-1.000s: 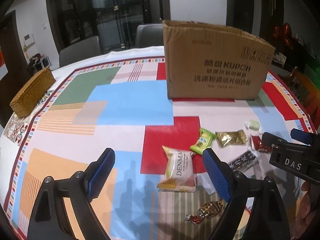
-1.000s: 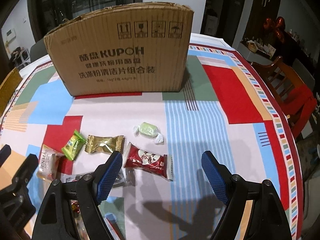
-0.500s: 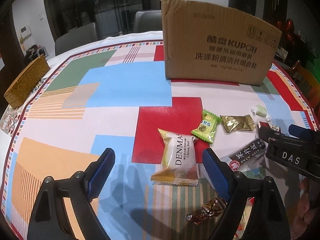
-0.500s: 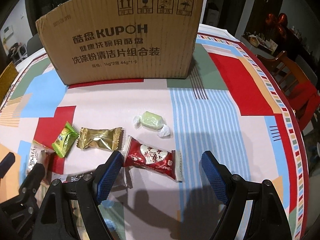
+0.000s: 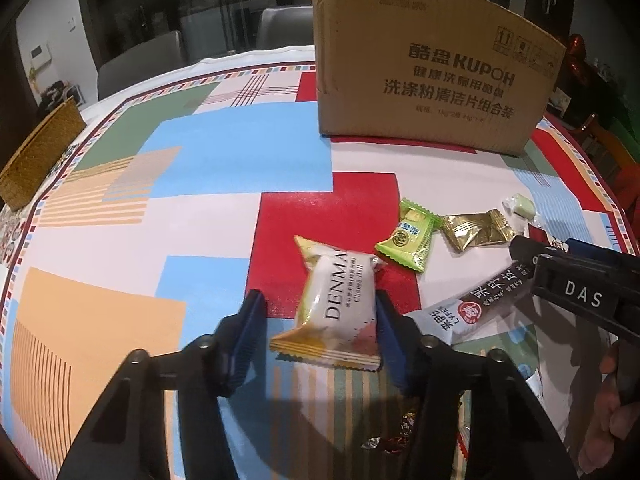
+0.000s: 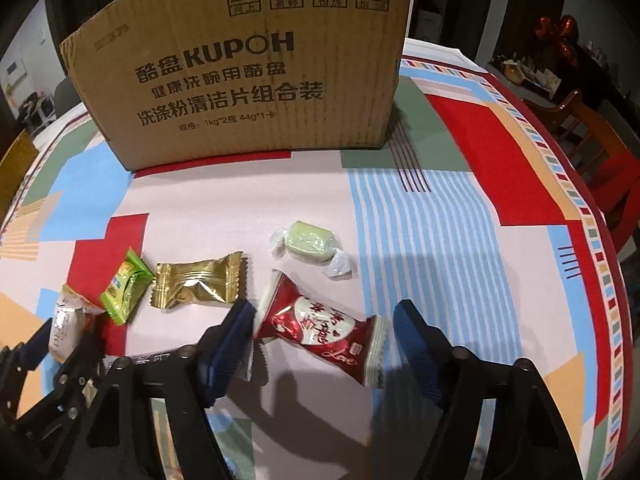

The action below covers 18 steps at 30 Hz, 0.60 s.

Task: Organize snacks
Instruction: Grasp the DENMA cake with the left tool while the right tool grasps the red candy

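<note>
Standing behind everything, the brown cardboard box (image 5: 432,76) anchors the scene. Before it, the left gripper (image 5: 320,320) has just been closing around the puffy white-and-yellow DENMA snack packet (image 5: 340,308); the left pad is not touching yet. Beside that, the right gripper (image 6: 324,336), also narrowing, straddles the crinkly red heart-printed candy wrapper (image 6: 320,328). Both look light and slippery; pinch mid-body.

Glossy wrappers, matt cardboard, smooth printed cloth

The cardboard box (image 6: 240,80) is matt, ribbed brown paperboard. The bench (image 5: 120,240) wears a smooth, faintly shiny printed cover. The white Denmark pack (image 5: 340,308), gold packet (image 6: 200,284) and red heart candy (image 6: 320,328) are glossy foil or plastic film; the pale green sweet (image 6: 310,242) sits in clear crinkled wrap. A woven basket (image 5: 36,160) looks rough.
</note>
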Each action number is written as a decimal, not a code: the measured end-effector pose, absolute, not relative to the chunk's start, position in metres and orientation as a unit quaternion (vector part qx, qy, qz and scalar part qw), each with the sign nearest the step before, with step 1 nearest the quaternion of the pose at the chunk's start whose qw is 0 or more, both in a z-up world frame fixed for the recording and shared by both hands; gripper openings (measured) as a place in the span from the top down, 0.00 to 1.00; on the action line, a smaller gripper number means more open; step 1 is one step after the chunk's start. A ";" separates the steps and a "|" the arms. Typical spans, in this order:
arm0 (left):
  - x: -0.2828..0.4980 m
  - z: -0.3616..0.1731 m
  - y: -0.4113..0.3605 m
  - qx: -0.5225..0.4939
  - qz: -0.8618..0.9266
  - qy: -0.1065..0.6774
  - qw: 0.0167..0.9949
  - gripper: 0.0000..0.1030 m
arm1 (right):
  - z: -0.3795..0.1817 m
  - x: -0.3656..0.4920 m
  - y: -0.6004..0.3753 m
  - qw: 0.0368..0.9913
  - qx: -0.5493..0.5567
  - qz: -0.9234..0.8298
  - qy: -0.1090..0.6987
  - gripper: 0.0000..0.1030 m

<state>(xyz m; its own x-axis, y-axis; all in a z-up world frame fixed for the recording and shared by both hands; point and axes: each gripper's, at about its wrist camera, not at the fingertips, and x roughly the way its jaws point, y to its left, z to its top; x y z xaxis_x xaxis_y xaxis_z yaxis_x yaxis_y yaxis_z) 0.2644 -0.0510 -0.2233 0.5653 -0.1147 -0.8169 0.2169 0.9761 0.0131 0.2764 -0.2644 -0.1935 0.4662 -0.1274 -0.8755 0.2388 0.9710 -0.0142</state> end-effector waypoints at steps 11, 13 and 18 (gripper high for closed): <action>0.261 -0.220 -0.051 0.060 -0.094 0.452 0.885 0.58 | -0.189 0.270 -0.254 0.860 0.053 -0.095 0.499 0.52; 0.261 -0.218 -0.050 0.060 -0.093 0.451 0.886 0.58 | -0.188 0.269 -0.255 0.859 0.058 -0.094 0.500 0.52; 0.260 -0.211 -0.048 0.060 -0.091 0.444 0.889 0.58 | -0.183 0.266 -0.258 0.860 0.069 -0.095 0.496 0.53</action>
<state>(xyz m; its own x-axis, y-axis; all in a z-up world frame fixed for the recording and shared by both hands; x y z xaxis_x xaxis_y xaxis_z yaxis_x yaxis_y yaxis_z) 0.2599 -0.0480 -0.2107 0.5893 -0.1084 -0.8006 0.2142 0.9765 0.0254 0.2663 -0.2584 -0.1831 0.4899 -0.0954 -0.8665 0.2331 0.9721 0.0248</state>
